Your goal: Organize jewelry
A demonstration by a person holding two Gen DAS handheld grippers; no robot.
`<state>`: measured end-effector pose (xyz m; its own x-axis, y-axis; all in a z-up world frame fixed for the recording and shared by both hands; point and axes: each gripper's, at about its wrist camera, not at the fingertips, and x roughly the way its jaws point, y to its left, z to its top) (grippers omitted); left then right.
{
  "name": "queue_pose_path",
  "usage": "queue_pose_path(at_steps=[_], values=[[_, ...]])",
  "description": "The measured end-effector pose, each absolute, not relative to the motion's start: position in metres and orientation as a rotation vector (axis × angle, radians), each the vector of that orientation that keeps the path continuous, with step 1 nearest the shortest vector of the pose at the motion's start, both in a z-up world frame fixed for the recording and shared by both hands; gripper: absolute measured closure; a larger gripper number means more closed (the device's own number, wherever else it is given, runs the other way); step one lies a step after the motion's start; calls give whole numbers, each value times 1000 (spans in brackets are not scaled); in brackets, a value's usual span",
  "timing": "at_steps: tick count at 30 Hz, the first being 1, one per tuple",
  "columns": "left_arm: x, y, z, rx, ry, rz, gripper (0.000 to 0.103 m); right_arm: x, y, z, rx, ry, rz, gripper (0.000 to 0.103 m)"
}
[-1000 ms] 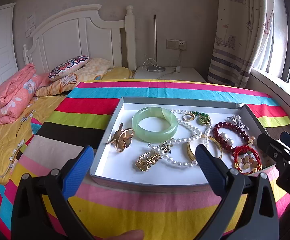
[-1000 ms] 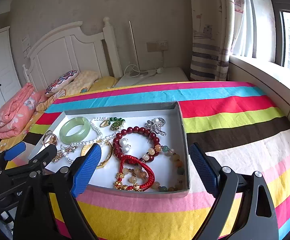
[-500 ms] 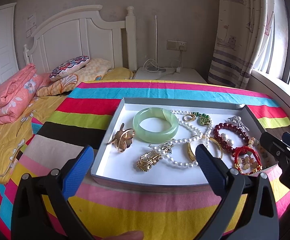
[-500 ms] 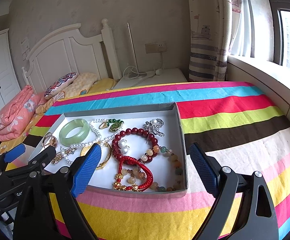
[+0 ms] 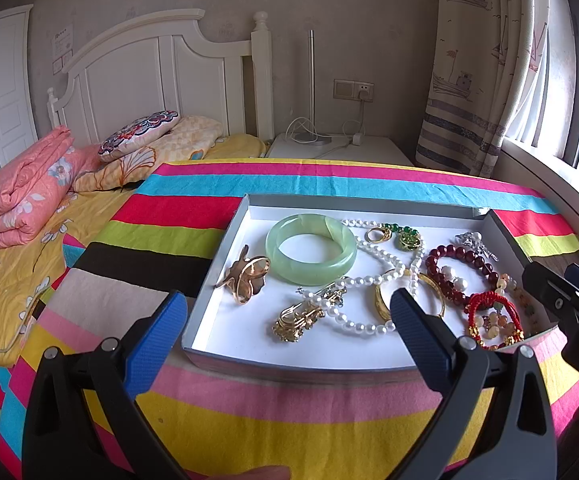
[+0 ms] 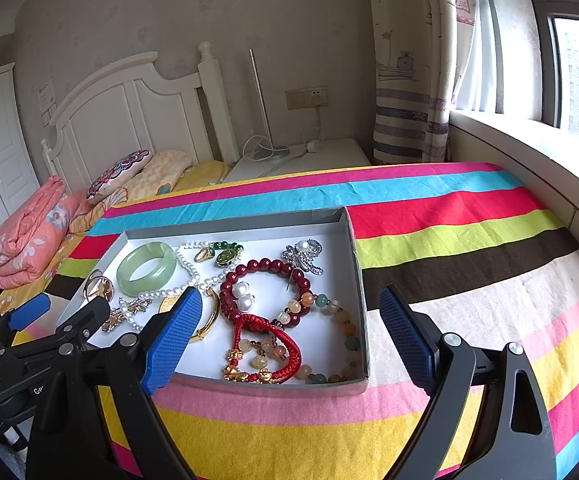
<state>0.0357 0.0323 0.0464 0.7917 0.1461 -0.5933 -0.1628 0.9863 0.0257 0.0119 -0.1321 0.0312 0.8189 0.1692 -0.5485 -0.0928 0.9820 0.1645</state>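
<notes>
A shallow grey box (image 5: 225,236) (image 6: 355,256) with a white floor lies on the striped cloth and holds jumbled jewelry: a green jade bangle (image 5: 310,255) (image 6: 146,267), a pearl necklace (image 5: 373,280), a gold brooch (image 5: 246,275), a gold bangle (image 6: 209,320), a dark red bead bracelet (image 6: 267,288), a red cord bracelet (image 6: 267,348) and a silver brooch (image 6: 304,257). My left gripper (image 5: 287,338) is open and empty before the box's near left edge. My right gripper (image 6: 289,332) is open and empty over the box's near right corner.
The striped cloth (image 6: 469,248) covers the surface and stretches right of the box. A bed with a pink quilt (image 5: 21,196) and pillows lies to the left. A white nightstand (image 5: 337,150) stands behind. A window sill (image 6: 529,160) runs along the right.
Both grippers have drifted slightly; the box sits a little further right in the left wrist view and a little further left in the right wrist view. Nothing was taken hold of.
</notes>
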Motion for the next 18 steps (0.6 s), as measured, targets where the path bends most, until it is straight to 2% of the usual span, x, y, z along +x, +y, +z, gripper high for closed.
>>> queue_pose_path(at_steps=[18], values=[[38, 31, 43, -40, 657, 151, 2, 12, -132, 31, 133, 596, 140, 16]])
